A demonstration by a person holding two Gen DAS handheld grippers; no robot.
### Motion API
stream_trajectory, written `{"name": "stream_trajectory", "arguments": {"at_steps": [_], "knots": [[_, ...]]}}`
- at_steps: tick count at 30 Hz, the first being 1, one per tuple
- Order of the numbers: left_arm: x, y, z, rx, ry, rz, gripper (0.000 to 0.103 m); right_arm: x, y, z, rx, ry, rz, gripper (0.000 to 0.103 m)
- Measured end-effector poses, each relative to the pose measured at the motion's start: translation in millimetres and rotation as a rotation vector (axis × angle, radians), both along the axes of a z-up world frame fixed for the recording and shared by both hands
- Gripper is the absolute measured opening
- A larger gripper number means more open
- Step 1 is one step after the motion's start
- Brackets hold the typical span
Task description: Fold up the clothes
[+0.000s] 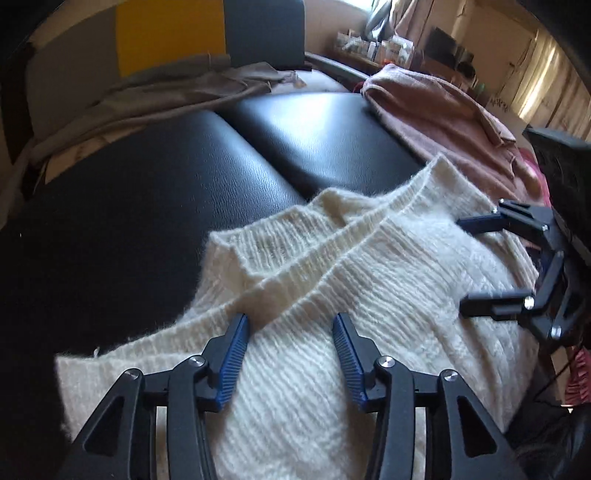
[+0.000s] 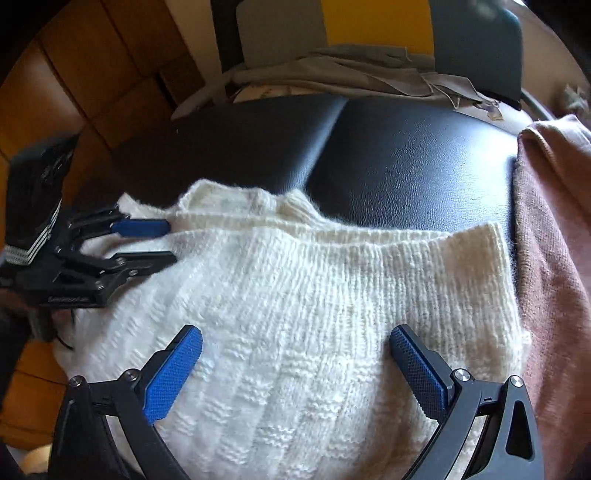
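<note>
Lying across the black padded table (image 1: 147,206), which is split into two cushions by a single seam, is one white knitted sweater (image 1: 369,295), its ribbed edges folded over one another toward the middle of the surface. Two claws work over it. On the left side, the left claw (image 1: 291,354) hovers just above the knit with its two blue-padded fingers (image 1: 234,362) spread apart and nothing between them; seen from the right wrist view it sits at the sweater's left edge (image 2: 147,240), one blue pad touching the wool. Some small raised lettering shows on its black body there, but it is too blurred to read. Further right, the right claw (image 2: 295,354) also stands wide apart over the middle of the sweater, holding nothing. To the right of the white one lies one pink knitted garment (image 2: 546,229), just beside it and touching along the edge. At the far end of the table, one grey cloth (image 1: 159,96) is draped in front of a yellow panel (image 1: 170,33)
</note>
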State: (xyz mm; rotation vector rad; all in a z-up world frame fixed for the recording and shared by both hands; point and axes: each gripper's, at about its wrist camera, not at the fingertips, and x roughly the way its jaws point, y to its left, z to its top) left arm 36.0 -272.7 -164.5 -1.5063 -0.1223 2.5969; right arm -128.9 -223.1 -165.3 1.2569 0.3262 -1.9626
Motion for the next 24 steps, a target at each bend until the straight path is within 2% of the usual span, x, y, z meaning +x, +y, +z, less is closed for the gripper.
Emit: {"name": "stream_trajectory", "arguments": {"at_steps": [1, 2, 4, 6, 8, 9, 10, 11, 13, 14, 18, 20, 22, 24], "knots": [[2.0, -1.6, -0.5, 0.003, 0.009, 0.02, 0.033, 3.4, 0.5, -0.9, 0.005, 0.023, 0.007, 0.103], [4.5, -3.1, -0.8, 0.004, 0.02, 0.04, 0.019, 7.1, -0.5, -2.8, 0.016, 0.053, 0.011, 0.096], [13.0, -5.3, 0.6, -0.007, 0.053, 0.088, 0.008, 12.0, 2.0, -3.7, 0.029, 0.109, -0.003, 0.08], [23.9, -2.2, 8.2, -0.034, 0.102, 0.126, 0.005, 14.0, 4.4, -2.0, 0.011, 0.132, -0.015, 0.069], [33.8, 3.1, 18.6, -0.067, 0.161, 0.155, 0.004, 16.0, 6.8, 2.0, -0.004, 0.151, -0.022, 0.044], [36.6, 5.1, 26.6, -0.062, 0.194, 0.164, 0.004, 16.1, 7.7, 3.6, -0.008, 0.158, -0.028, 0.036], [38.3, 6.7, 34.4, -0.061, 0.226, 0.173, 0.004, 14.4, 7.8, 3.9, -0.008, 0.161, -0.039, 0.019], [36.3, 7.4, 41.2, -0.068, 0.254, 0.183, 0.003, 12.8, 7.8, 4.1, -0.007, 0.163, -0.05, 0.012], [31.2, 8.6, 53.6, -0.083, 0.303, 0.203, 0.003, 9.4, 7.9, 4.6, -0.006, 0.168, -0.072, 0.012], [25.1, 8.7, 53.8, -0.094, 0.303, 0.21, 0.003, 7.8, 8.0, 4.8, -0.006, 0.17, -0.083, 0.011], [-0.3, 6.0, 18.4, -0.153, 0.211, 0.23, 0.004, 1.1, 8.2, 5.7, -0.004, 0.18, -0.127, 0.012], [-7.5, 1.5, -8.7, -0.165, 0.133, 0.249, 0.004, -0.5, 8.0, 2.0, -0.015, 0.188, -0.14, 0.024], [-4.9, -0.4, -5.5, -0.143, 0.152, 0.27, 0.004, -3.8, 6.2, 0.6, -0.02, 0.179, -0.136, 0.032], [-2.1, 3.9, -6.2, -0.161, 0.154, 0.27, 0.004, -7.1, 4.3, -0.8, -0.024, 0.171, -0.132, 0.036]]}}
